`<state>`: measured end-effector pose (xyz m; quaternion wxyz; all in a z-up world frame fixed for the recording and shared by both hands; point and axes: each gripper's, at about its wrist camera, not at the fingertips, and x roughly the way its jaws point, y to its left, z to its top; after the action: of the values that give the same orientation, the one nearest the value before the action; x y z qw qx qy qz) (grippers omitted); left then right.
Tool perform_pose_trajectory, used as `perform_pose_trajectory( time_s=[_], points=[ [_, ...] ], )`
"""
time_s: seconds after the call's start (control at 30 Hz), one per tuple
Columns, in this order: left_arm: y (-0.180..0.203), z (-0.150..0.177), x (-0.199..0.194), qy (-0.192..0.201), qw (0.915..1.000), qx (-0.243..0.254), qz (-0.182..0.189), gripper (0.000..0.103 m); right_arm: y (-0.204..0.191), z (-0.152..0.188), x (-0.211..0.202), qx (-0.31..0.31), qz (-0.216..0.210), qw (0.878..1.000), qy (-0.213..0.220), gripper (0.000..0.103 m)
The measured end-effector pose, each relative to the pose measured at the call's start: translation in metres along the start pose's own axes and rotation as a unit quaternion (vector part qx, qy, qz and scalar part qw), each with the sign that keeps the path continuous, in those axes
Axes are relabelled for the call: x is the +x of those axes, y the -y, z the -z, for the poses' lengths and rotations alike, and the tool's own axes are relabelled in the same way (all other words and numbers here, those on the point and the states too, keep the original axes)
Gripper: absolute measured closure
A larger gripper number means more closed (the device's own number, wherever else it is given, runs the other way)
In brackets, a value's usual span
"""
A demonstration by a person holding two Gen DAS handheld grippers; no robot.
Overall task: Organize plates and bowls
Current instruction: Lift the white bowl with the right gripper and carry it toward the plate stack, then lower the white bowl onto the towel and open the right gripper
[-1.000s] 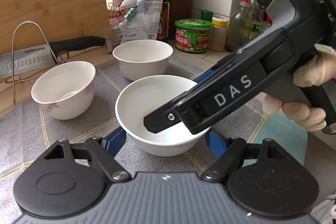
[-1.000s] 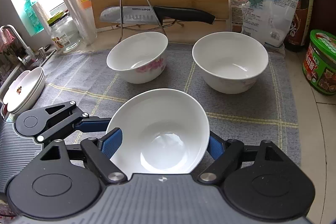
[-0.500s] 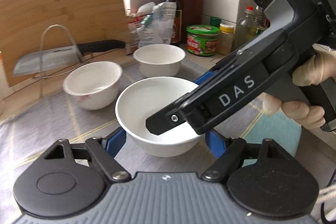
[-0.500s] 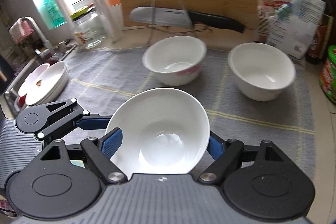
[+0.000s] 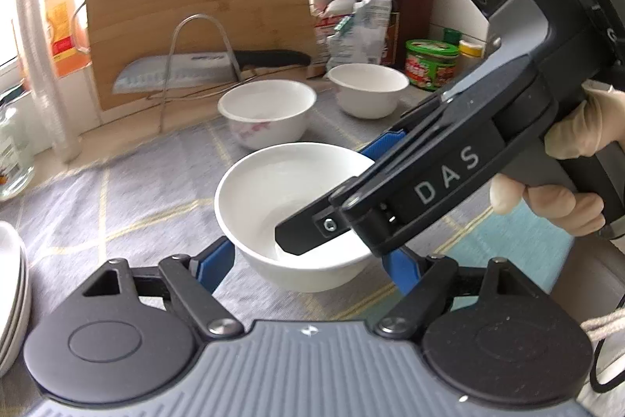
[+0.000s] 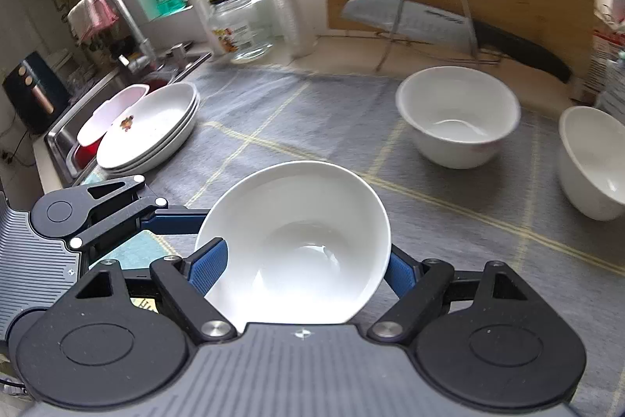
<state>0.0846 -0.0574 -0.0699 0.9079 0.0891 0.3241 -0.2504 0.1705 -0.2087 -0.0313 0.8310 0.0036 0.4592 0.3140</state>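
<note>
Carrying 1 white bowl (image 6: 297,245) clear of the grey mat (image 6: 312,112), both the left gripper (image 5: 308,260) and right gripper (image 6: 300,260) pinching its sides. 2 bowls (image 6: 457,116) sit far right; plates (image 6: 152,127) stacked far left. Next, I'd nest it squarely onto another bowl.

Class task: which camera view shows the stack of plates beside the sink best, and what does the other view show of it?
The right wrist view. There the stack of plates appears whole, near the sink, rims and top face visible. The left wrist view catches only a sliver of its stacked rims at the left edge.
</note>
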Motion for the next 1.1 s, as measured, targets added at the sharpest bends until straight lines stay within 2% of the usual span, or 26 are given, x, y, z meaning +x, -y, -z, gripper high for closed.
perform_pose_trajectory(
  time_s=[0.37,1.1],
  points=[
    [-0.027,0.018,-0.008,-0.012,0.9997,-0.022,0.006,0.021,-0.030,-0.003,0.026,-0.025,0.005,0.999,-0.024,0.015],
    [-0.036,0.025,-0.011,-0.025,0.9994,-0.019,0.017,0.021,-0.038,-0.002,0.036,-0.020,0.002,0.999,-0.038,0.013]
  ],
)
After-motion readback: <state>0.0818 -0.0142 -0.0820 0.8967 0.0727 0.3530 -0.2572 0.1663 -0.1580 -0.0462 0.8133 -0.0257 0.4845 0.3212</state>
